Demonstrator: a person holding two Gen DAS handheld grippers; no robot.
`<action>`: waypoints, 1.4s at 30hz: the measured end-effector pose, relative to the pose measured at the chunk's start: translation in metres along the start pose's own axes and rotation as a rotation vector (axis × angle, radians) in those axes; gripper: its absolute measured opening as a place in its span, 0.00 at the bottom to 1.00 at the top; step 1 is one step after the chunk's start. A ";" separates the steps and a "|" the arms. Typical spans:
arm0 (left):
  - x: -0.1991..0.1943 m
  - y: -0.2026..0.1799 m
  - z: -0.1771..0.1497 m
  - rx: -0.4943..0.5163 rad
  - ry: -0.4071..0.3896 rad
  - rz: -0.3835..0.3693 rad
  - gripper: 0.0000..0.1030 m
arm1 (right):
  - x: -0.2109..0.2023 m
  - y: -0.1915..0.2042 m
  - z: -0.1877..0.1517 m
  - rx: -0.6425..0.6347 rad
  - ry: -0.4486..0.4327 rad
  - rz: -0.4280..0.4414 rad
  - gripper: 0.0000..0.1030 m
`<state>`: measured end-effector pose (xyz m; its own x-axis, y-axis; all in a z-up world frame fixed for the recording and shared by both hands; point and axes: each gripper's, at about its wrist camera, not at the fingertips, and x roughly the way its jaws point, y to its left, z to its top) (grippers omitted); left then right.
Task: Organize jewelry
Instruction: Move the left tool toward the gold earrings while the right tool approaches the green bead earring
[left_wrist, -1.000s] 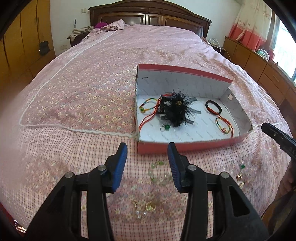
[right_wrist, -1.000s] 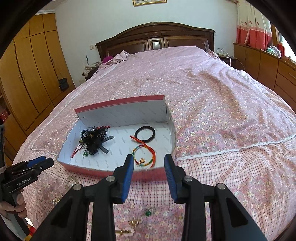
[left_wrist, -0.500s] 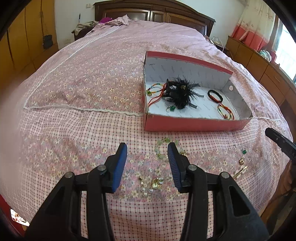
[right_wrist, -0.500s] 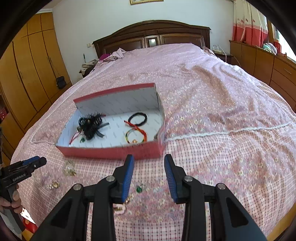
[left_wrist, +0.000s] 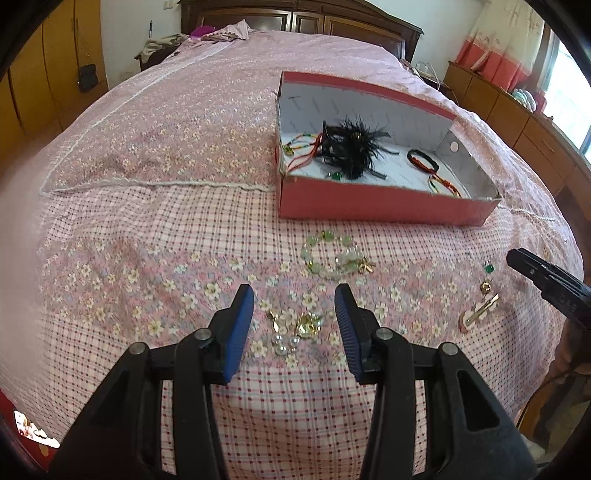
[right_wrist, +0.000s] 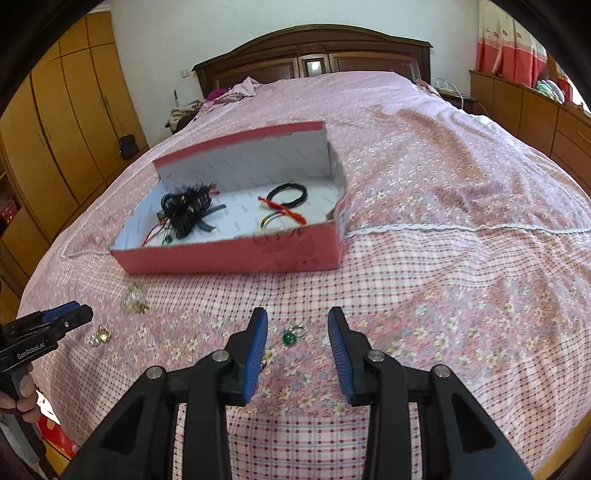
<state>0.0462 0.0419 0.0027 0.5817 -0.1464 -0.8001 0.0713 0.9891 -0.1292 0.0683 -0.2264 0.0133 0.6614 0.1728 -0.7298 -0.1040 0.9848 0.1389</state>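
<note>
A red box with a white inside lies on the pink bedspread. It holds a black feathery hair piece, a black band and red cord bracelets. Loose on the bed in front of it lie a pale green bead bracelet, gold and clear earrings, a green-stone ring and a gold clip. My left gripper is open, low over the earrings. My right gripper is open, over the green ring.
The bed's near edge is just under both grippers. A dark wooden headboard stands at the far end. Orange wardrobes line the left side, a low wooden cabinet the right. Clothes lie near the pillows.
Both grippers have drawn back from the box toward the bed's near edge and lowered over the loose jewelry. Both stay open and empty.
</note>
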 end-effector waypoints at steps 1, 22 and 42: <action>0.001 0.000 -0.001 -0.001 0.002 -0.001 0.36 | 0.001 0.001 -0.001 -0.003 0.003 0.001 0.36; 0.019 0.003 -0.024 0.037 0.023 0.003 0.36 | 0.040 0.002 -0.015 -0.035 0.082 -0.016 0.15; 0.028 -0.009 -0.027 0.092 0.001 0.016 0.24 | 0.017 0.002 -0.004 -0.024 0.011 0.029 0.11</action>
<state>0.0400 0.0283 -0.0341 0.5824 -0.1309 -0.8023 0.1360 0.9887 -0.0626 0.0763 -0.2210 -0.0011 0.6497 0.2015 -0.7330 -0.1407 0.9794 0.1445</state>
